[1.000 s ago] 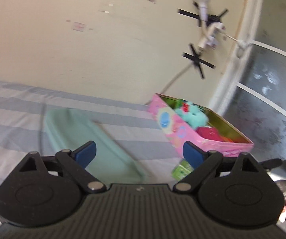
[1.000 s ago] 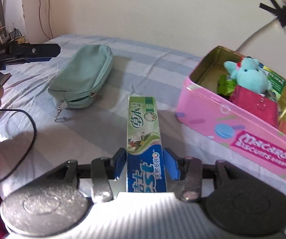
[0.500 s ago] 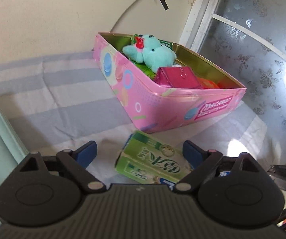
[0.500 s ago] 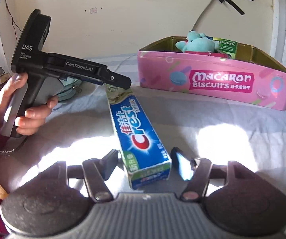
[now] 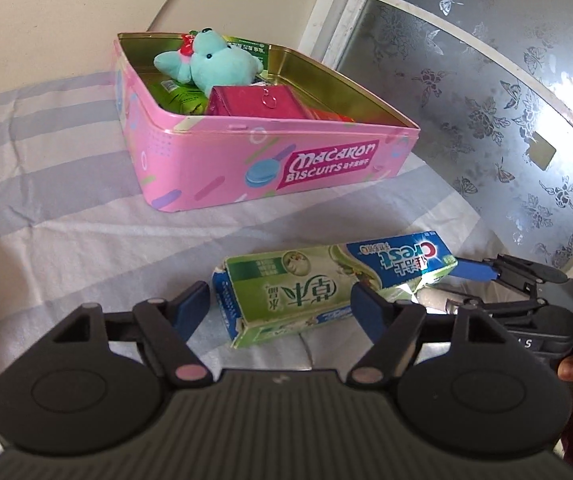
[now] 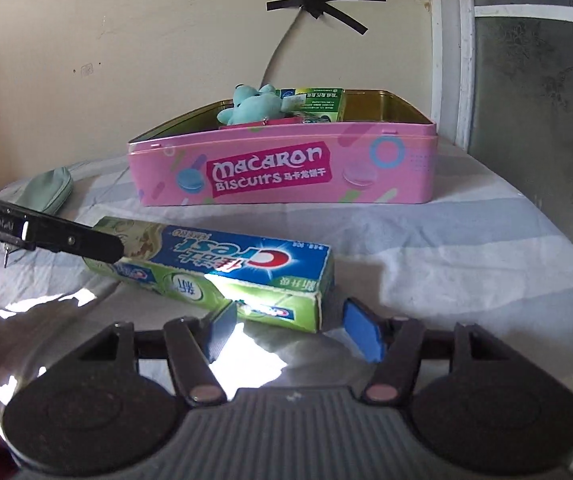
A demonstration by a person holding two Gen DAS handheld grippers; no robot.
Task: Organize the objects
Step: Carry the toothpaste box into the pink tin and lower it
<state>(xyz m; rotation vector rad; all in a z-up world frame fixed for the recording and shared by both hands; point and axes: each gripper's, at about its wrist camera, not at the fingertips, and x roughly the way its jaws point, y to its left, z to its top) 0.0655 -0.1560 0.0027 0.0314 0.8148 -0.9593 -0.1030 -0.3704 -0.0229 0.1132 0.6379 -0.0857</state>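
A bed [image 5: 66,168] covered in a blue-and-white striped sheet sits against a cream wall, with a frosted flower-patterned glass door [image 5: 498,92] to one side. Black tape crosses [image 6: 318,2] hold a cable on the wall.

In the left wrist view, an open pink biscuit tin [image 5: 246,160] labelled "Macaron Biscuits" stands at about 12 o'clock. Inside it lie a turquoise plush toy [image 5: 210,64], a magenta pouch [image 5: 254,102] and green packets [image 5: 178,98]. A green-and-blue Crest toothpaste box [image 5: 326,284] lies flat on the sheet, well apart from the tin and nearer the camera.

The left hand-held gripper [image 5: 280,306] has its jaws on either side of the box's green end. The jaws are closing, but the blue pads do not yet press on the box. At 3 o'clock in this view, the right hand-held gripper [image 5: 482,276] reaches toward the box's blue end.

In the right wrist view, the toothpaste box [image 6: 222,268] lies crosswise at the centre, the tin [image 6: 286,168] behind it at 12 o'clock. The right hand-held gripper [image 6: 286,330] has its jaws opening, and the box's near corner sits just ahead of them, untouched by the pads. The left hand-held gripper [image 6: 66,240] comes in from 9 o'clock over the box's far end. A pale green zip pouch [image 6: 46,190] lies at 10 o'clock.
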